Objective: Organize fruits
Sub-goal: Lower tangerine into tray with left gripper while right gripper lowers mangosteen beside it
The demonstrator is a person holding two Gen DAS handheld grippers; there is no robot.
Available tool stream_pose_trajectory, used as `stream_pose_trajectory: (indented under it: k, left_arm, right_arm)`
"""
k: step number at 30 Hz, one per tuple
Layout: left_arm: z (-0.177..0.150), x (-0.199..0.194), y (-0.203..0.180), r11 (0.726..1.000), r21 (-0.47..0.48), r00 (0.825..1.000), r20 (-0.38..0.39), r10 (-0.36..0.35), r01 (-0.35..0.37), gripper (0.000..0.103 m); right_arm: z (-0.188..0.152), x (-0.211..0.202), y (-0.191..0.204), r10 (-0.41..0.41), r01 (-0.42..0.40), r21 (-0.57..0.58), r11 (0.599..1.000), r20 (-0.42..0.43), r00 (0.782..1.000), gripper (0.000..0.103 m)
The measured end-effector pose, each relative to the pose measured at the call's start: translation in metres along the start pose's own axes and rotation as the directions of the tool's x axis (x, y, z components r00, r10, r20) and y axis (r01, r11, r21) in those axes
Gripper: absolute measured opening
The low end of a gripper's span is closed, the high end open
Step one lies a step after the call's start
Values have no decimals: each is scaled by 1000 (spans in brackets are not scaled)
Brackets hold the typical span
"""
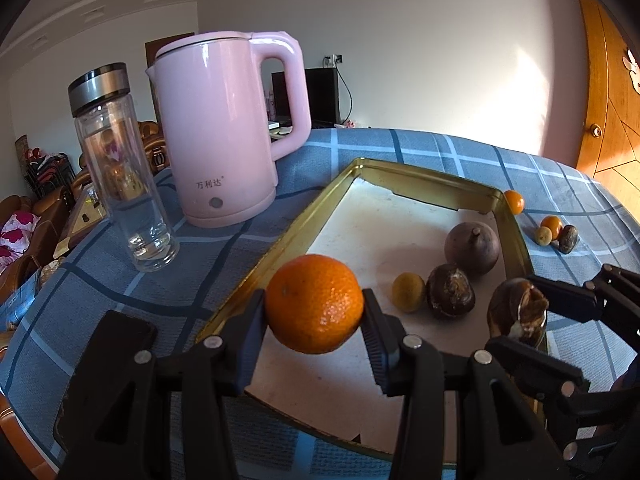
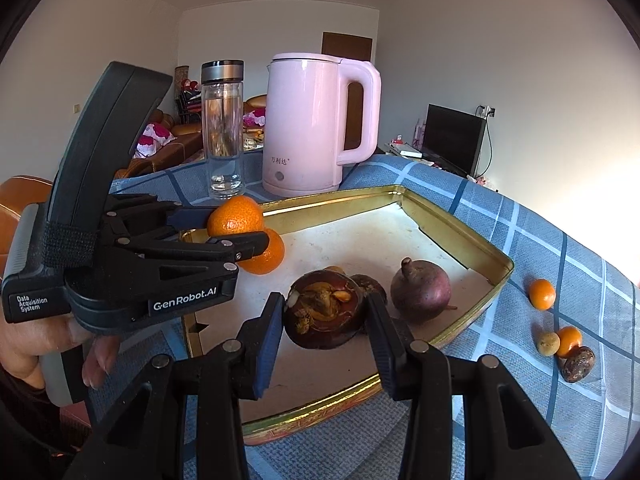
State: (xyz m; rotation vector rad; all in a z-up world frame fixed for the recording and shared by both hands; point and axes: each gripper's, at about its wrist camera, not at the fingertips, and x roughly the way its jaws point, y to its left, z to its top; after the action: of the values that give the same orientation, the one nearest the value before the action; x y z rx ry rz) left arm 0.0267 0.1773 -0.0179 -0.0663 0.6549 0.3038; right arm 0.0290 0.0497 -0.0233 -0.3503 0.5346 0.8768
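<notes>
Both claws were closed on fruit: the left gripper [image 1: 314, 312] held a mandarin [image 1: 314, 303] between its pads, and the right gripper [image 2: 323, 322] held a dark brown mangosteen [image 2: 323, 309], each carried over the near part of the gold-rimmed tray [image 2: 460, 236]. The step in hand seemed to be the placing of these two fruits, so the next move probably called for lowering each to a free white spot and only then opening the jaws. A purple fruit [image 2: 421, 288], a small yellow fruit [image 1: 408, 292] and another brown fruit [image 1: 450, 291] already lay in the tray and could be knocked. Four small fruits [image 2: 560, 340] waited on the checked cloth [image 2: 552, 248] outside the rim. A pink kettle [image 1: 228, 128] and a glass bottle [image 1: 120, 168] stood behind, well apart.
</notes>
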Motion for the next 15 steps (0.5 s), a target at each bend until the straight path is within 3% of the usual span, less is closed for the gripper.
stream_pose_trajectory:
  k: [15]
  left_arm:
    - [-6,4,-6,996,72,999,-16,44,-43,48]
  right_arm:
    - [-4,15,2,26,-25,11,1000,-81,996,44]
